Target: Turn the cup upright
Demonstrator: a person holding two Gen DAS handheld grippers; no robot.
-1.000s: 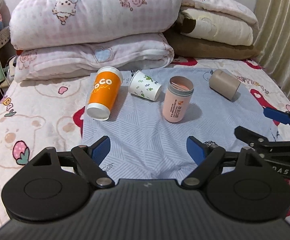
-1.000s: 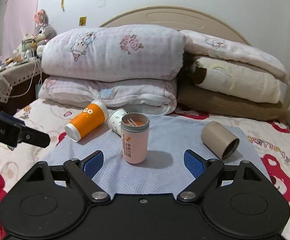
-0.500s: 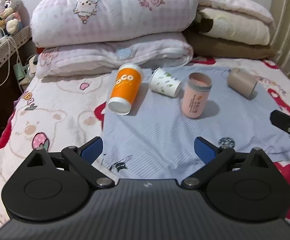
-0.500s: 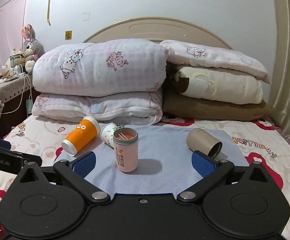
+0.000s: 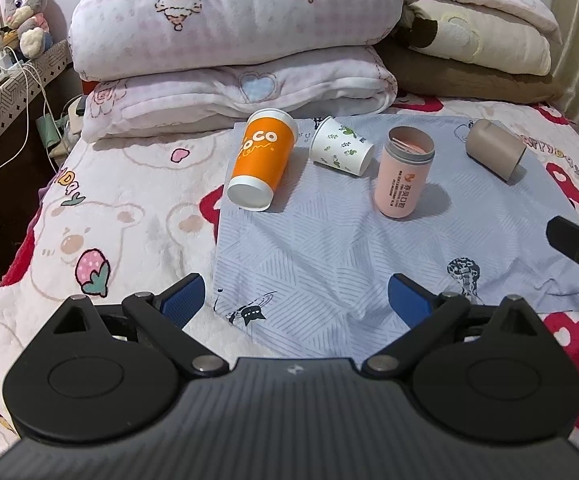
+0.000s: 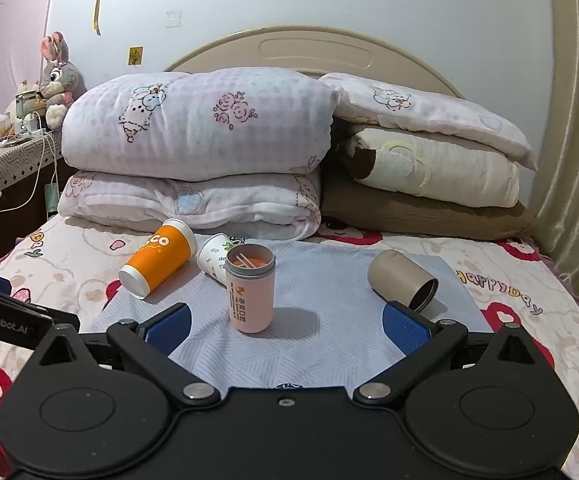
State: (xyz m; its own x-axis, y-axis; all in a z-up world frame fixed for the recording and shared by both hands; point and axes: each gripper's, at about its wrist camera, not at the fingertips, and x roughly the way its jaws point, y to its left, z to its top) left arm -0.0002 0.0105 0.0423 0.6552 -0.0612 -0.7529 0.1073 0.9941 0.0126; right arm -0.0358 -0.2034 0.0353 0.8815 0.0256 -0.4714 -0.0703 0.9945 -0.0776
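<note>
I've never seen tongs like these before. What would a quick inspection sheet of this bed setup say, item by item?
Surface: grey-blue cloth spread on a cartoon-print bedsheet.
Job's things: orange cup, white leaf-print cup and tan cup all lie on their sides; pink cup stands upright, mouth up.
Clutter: thin sticks visible inside the pink cup, seen from the right wrist view.
Tongs: left tongs open, empty; right tongs open, empty; neither touches a cup.
Cables: white cords hang off the bedside table.
Surroundings: stacked folded quilts, headboard, plush rabbit, curtain.
</note>
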